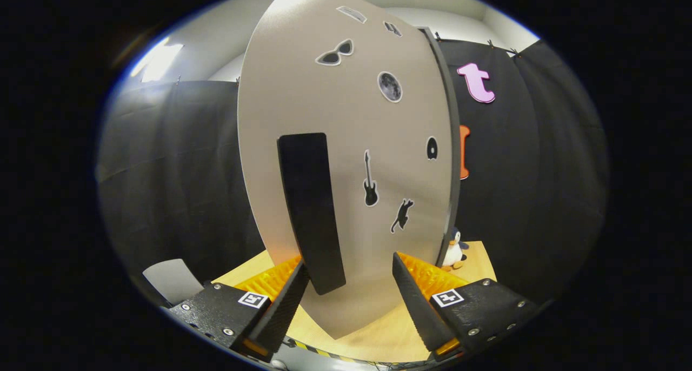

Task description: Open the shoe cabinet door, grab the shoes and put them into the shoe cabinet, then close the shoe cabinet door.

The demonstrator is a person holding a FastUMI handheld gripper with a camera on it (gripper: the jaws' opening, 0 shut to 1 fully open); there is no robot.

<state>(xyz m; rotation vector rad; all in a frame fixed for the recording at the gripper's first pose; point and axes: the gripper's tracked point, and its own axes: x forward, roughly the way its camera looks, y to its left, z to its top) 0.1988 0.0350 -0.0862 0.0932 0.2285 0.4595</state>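
Gripper view, tongs (351, 284) open, cabinet door (346, 144) handle (311, 209) just ahead

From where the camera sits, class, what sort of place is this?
Probably a staged recording booth: black cloth walls, a sticker-covered grey cabinet door on a pale wooden tabletop, and open tongs near its black handle.

A tall pale beige cabinet door (346, 160) with a smooth, matt, faintly satin face carries a long black matt handle (311, 209) and flat glossy stickers (390, 86). Beneath lies a light wooden tabletop (378, 336), smooth. The gripper (351, 292), jaws spread, has ridged, textured fingers (416, 300).
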